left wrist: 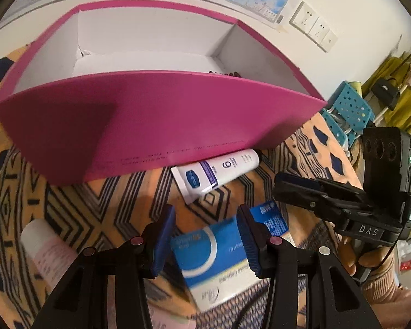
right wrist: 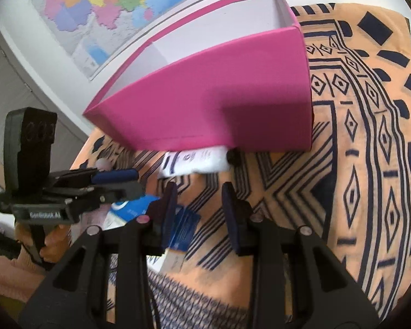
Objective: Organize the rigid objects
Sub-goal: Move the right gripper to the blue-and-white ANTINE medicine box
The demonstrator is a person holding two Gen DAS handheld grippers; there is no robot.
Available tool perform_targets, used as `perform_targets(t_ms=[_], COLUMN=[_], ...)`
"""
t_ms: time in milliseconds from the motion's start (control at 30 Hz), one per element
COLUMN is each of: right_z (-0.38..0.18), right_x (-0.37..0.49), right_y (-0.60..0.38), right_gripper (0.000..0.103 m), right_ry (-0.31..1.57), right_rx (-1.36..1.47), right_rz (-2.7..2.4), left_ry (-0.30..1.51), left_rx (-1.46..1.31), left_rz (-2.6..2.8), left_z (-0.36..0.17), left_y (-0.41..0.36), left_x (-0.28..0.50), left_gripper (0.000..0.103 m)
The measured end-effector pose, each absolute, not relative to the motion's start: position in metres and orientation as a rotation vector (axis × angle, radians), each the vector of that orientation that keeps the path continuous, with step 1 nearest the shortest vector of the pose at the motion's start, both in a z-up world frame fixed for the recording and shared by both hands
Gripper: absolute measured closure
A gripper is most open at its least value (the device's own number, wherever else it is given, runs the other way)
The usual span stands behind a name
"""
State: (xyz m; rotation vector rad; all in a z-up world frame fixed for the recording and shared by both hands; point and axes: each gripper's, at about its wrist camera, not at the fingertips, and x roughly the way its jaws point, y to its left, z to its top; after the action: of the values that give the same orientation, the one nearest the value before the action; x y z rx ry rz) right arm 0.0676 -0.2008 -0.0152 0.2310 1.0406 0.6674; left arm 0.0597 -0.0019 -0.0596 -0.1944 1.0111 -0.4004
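A pink cardboard box [left wrist: 156,120] with a white inside stands open on the patterned cloth; it also shows in the right wrist view [right wrist: 205,101]. A white tube [left wrist: 219,174] lies against its front wall, also seen in the right wrist view [right wrist: 197,161]. My left gripper [left wrist: 205,235] is open, its jaws on either side of a blue and white carton [left wrist: 213,260] lying on the cloth. My right gripper [right wrist: 200,208] is open and empty above the cloth, with a blue packet [right wrist: 185,230] by its left finger. A pale pink bottle [left wrist: 46,249] lies at the left.
The orange and navy patterned cloth [right wrist: 356,164] covers the table. A small dark item [left wrist: 224,73] lies in the box's right corner. A blue perforated basket [left wrist: 350,109] stands beyond the table at the right. The right gripper [left wrist: 342,205] is close on the left gripper's right.
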Motion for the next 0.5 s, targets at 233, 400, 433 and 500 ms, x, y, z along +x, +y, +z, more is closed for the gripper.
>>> perform_targets(t_ms=[233,400,433,500], right_z=[-0.009,-0.016,-0.016,-0.018], right_x=[0.045,0.038,0.039,0.039], right_y=[-0.205,-0.2,-0.197,-0.196], right_gripper=[0.061,0.061,0.061,0.061], right_ry=[1.056,1.075,1.077,1.074], right_rx=[0.236,0.218,0.219,0.227], right_rz=[0.726,0.734,0.736,0.738], left_ry=[1.025,1.058,1.064,1.068], left_rx=[-0.162,-0.166,-0.168,-0.169], left_rz=[-0.399,-0.407,-0.411,-0.415], left_z=[-0.06,-0.066,-0.066,-0.067], left_y=[0.003,0.006,0.007,0.006], left_x=[0.035,0.024,0.023,0.021], left_gripper=[0.049,0.049,0.049,0.049])
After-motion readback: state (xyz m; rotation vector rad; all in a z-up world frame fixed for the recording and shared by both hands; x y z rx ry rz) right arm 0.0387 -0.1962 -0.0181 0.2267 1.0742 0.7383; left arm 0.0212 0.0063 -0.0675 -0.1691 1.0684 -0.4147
